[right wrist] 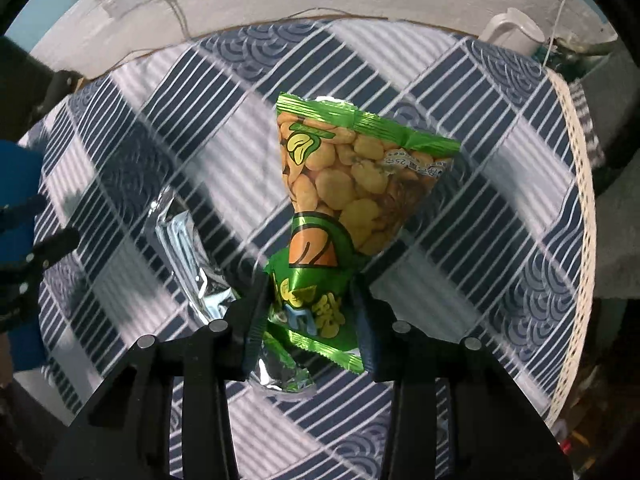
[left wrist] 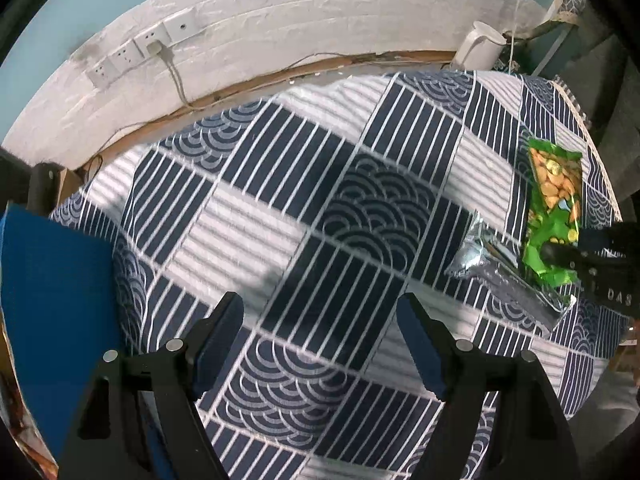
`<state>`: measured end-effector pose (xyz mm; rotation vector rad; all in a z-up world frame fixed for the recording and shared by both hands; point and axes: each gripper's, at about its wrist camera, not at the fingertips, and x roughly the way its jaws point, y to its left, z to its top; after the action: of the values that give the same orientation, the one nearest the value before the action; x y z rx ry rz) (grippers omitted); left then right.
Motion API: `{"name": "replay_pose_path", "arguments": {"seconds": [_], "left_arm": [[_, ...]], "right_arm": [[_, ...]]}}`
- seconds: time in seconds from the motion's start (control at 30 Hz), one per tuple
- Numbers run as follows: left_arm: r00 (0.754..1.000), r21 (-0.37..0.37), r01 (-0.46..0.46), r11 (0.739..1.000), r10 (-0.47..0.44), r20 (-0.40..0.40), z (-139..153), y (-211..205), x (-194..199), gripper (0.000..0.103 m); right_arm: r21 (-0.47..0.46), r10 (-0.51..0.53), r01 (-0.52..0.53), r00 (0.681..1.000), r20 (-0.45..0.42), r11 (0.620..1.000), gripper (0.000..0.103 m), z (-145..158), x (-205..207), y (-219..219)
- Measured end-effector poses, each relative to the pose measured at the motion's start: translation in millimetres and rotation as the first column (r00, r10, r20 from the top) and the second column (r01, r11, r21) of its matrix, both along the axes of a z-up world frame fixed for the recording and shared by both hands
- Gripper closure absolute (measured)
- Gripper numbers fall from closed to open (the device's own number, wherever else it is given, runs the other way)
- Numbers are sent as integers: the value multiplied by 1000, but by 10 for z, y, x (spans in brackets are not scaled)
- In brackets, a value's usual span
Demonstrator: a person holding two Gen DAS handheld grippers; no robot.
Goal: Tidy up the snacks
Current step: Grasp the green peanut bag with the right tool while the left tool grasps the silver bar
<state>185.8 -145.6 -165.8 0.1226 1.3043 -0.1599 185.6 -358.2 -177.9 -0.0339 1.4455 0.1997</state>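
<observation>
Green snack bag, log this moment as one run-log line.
right gripper: shut on green bag | left gripper: open, holding nothing | silver bag: on tablecloth | blue bin: left

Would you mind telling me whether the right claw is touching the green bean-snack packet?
Touching. In the right wrist view, the right claw has both fingers pressed against the crumpled lower end of the green bean-snack packet.

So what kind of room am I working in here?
Most likely a home room, not a lab: a round table under a navy patterned tablecloth, a white brick-textured wall with wall sockets, and a white kettle at the table's far edge.
</observation>
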Motion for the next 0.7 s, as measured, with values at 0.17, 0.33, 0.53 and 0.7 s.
{"name": "replay_pose_path", "arguments": {"seconds": [0.17, 0.33, 0.53, 0.7], "left_arm": [[999, -23, -37, 999, 36, -37, -52, 98, -164, 23], [995, -47, -80, 996, 78, -62, -64, 156, -328, 23], [970, -152, -225, 962, 206, -129, -50, 157, -438, 23], [924, -258, -367, 894, 319, -210, -88, 6, -473, 22]], "right_arm": [[48, -18, 19, 1000, -20, 999, 65, -1, -208, 64], [56, -2, 1, 1000, 9, 998, 67, 48, -364, 114], [44, 22, -25, 997, 69, 999, 75, 186, -469, 99], [29, 35, -38, 995, 92, 999, 77, 300, -513, -139]]}}
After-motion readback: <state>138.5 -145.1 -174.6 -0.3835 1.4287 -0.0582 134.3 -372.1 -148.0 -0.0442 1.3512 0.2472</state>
